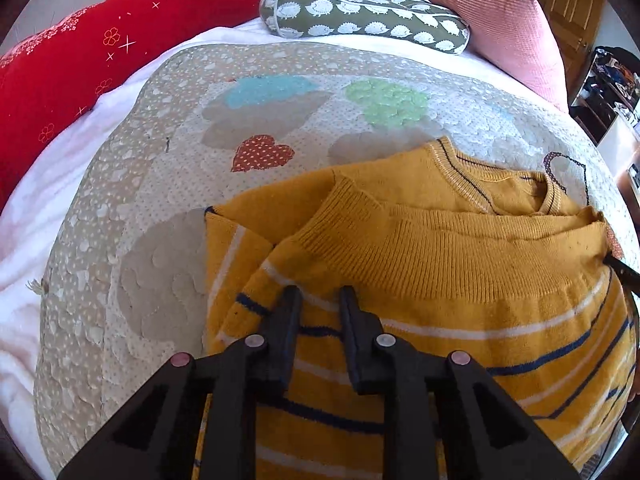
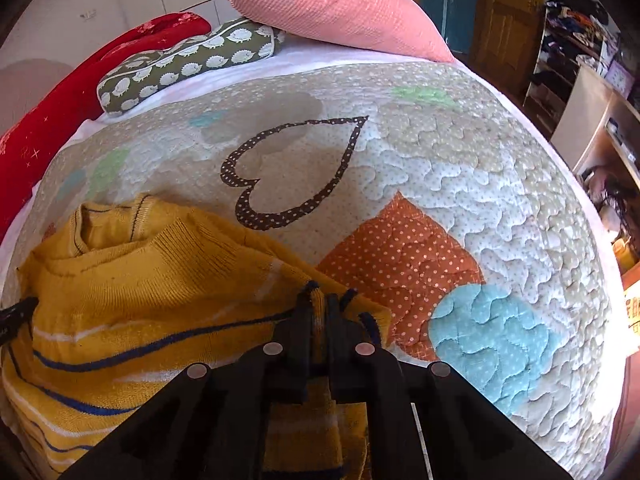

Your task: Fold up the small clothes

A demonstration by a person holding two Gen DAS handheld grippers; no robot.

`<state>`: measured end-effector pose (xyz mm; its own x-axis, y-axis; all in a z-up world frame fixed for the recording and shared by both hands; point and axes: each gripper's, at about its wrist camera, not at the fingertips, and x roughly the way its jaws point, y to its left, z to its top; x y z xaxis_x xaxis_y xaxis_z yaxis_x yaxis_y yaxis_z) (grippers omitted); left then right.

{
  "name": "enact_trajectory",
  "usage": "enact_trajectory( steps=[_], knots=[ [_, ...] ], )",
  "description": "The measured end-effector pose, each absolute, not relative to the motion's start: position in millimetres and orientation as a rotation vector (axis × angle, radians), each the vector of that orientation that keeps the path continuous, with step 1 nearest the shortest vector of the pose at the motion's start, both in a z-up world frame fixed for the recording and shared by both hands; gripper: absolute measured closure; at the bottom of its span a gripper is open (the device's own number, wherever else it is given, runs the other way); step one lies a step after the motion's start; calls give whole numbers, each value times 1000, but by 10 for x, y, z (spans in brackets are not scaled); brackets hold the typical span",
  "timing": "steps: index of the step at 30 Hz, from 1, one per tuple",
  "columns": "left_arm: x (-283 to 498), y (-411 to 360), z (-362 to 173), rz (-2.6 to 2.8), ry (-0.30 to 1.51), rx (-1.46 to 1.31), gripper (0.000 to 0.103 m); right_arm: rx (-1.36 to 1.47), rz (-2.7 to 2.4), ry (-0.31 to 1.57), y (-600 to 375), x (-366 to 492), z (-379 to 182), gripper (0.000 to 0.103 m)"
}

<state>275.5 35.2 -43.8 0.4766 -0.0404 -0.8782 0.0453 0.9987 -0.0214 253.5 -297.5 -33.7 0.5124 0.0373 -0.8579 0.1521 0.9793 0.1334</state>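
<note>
My right gripper pinches the sweater edge tight while my left gripper fingers sit a bit apart over its stripes just ahead, so that side could slip and bunch; its neck points away, long way front to back

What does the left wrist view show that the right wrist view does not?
Only the left wrist view shows the left gripper, open over the yellow sweater, and a red dotted heart. Only the right wrist view shows the right gripper shut on the sweater's edge, and a brown heart outline in full. Both show the quilt, pink pillow, hedgehog cushion and red blanket.
</note>
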Motion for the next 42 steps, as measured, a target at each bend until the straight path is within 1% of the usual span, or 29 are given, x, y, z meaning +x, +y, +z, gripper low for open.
enact_trajectory(
  steps=[3,5,7,8,10,13,14,17,21,24,25,26,27,28,29,31,34,36,42],
  knots=[
    [2729,400,-429,-70,1069,-33,82,302,-58,1020,-3113,2486,-356,95],
    [2721,469,-407,-77,1077,-79,82,394,-46,1029,-3245,2440,-365,89],
    [2704,563,-346,-65,1076,-114,82,458,-51,1034,-3336,2363,-308,86],
    [2671,623,-296,-56,1067,-129,82,478,-67,1021,-3379,2300,-250,86],
    [2574,755,-182,-23,1046,-148,82,438,-199,980,-3457,2135,-81,80],
    [2377,972,-12,12,1016,-172,81,402,-241,937,-3606,1906,127,80],
    [2292,1050,31,7,1008,-191,79,395,-250,930,-3651,1825,185,80],
    [1992,1270,89,-12,998,-279,64,380,-238,917,-3696,1554,309,80],
    [1648,1421,44,-39,1006,-342,62,316,-173,934,-3528,1151,332,76],
    [1592,1442,-2,-61,1031,-346,57,218,-91,943,-3180,831,315,76],
    [1612,1439,-11,-72,1038,-352,56,174,-50,938,-3011,740,328,73],
    [1652,1432,-20,-95,1046,-363,52,126,-10,930,-2823,671,349,68],
    [1716,1408,-33,-126,1058,-372,46,79,33,917,-2618,617,373,65],
    [1783,1380,-48,-150,1071,-372,44,37,78,898,-2395,564,392,59],
    [1866,1342,-67,-163,1084,-362,44,-1,124,876,-2170,527,416,53],
    [2014,1272,-93,-167,1095,-322,43,-72,209,835,-1703,493,437,49],
    [2254,1201,-140,-195,1108,-277,43,-176,325,787,-997,493,414,49],
    [2407,1173,-187,-218,1113,-260,40,-235,392,761,-561,496,369,48],
    [2817,1152,-446,-333,1186,-294,36,-468,493,705,480,551,20,47]
  ],
)
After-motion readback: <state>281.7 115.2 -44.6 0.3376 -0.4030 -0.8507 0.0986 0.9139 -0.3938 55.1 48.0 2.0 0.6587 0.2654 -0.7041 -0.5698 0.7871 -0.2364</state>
